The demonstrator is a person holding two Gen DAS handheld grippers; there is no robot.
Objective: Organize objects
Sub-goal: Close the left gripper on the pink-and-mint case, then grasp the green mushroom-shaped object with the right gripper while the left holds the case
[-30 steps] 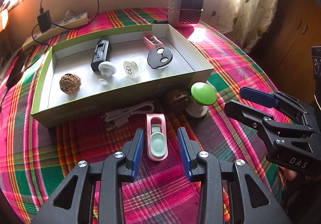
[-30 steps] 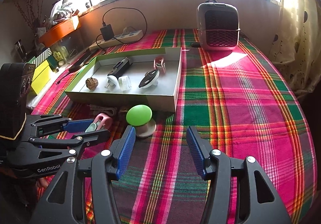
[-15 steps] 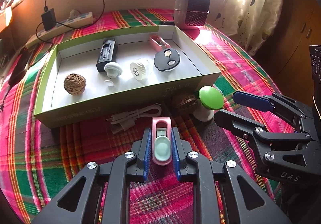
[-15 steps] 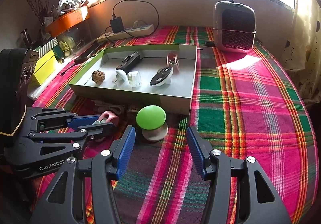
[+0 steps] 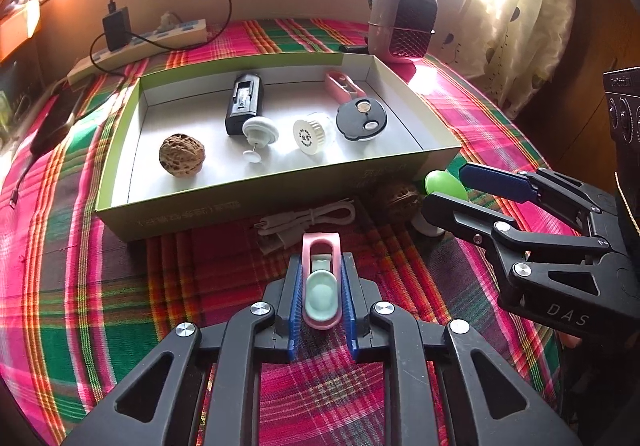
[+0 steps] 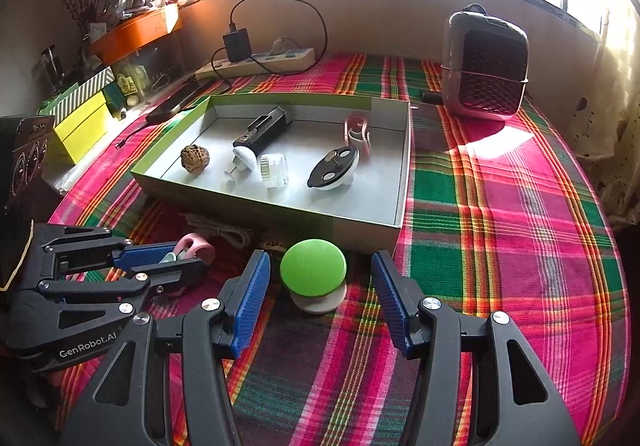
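1. The cloth on the bench has a plaid of pink, green and orange.
2. The box is green outside, white inside.
3. The clip is pink with a mint centre.
4. At 3 o'clock, the knob is green.

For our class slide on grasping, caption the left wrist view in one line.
Left gripper shut on pink clip before the green box; right gripper open beside it.

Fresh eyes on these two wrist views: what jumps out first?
The left tongs, clamped on a pink clip lying on the plaid cloth in front of the green box. Beside them the right tongs stand open around a green-capped mushroom piece, not touching it. The box already holds a walnut and small gadgets.
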